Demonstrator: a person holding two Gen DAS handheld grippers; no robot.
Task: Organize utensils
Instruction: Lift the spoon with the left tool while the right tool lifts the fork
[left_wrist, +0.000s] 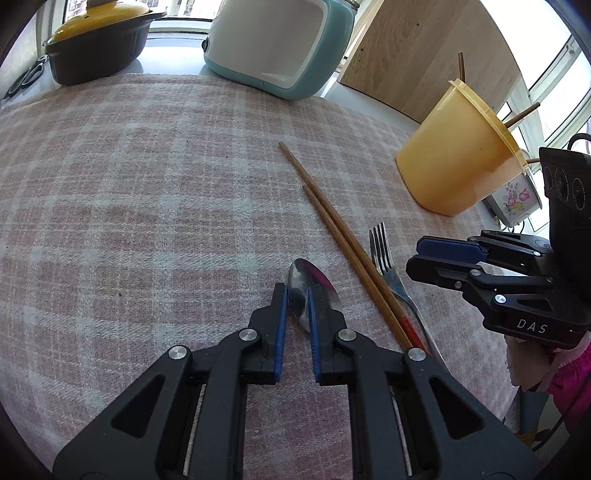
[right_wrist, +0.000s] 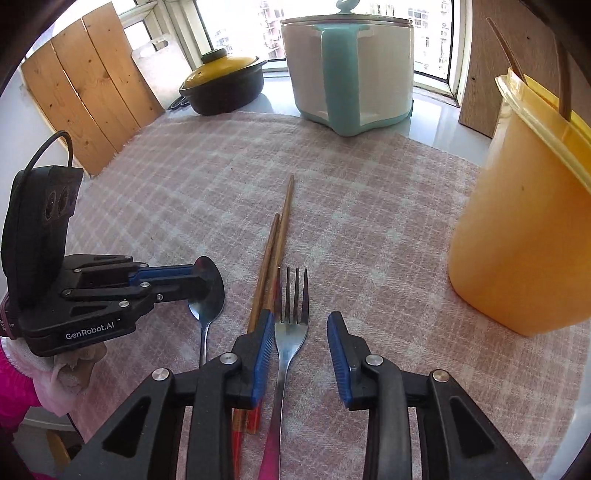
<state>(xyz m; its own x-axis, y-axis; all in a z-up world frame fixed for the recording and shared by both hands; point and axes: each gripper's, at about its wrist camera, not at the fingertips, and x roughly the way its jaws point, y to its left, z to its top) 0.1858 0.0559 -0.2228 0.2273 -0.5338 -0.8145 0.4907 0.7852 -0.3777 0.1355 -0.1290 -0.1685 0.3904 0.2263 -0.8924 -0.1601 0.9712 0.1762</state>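
Observation:
A steel spoon (left_wrist: 314, 291) (right_wrist: 208, 291), two wooden chopsticks (left_wrist: 332, 229) (right_wrist: 275, 254) and a steel fork (left_wrist: 384, 254) (right_wrist: 293, 314) lie side by side on the pink checked cloth (left_wrist: 147, 184) (right_wrist: 369, 221). My left gripper (left_wrist: 297, 295) (right_wrist: 201, 275) is open, its jaws low over the spoon's bowl. My right gripper (right_wrist: 301, 325) (left_wrist: 413, 254) is open, its jaws on either side of the fork's neck. A yellow plastic cup (left_wrist: 454, 155) (right_wrist: 524, 229) stands to the right and holds several chopsticks.
A teal and white appliance (left_wrist: 277, 44) (right_wrist: 351, 74) and a black pot with a yellow lid (left_wrist: 96, 44) (right_wrist: 225, 85) stand at the back. Wooden boards (right_wrist: 85, 92) (left_wrist: 424, 48) lean at the back. A floral container (left_wrist: 513, 199) sits behind the cup.

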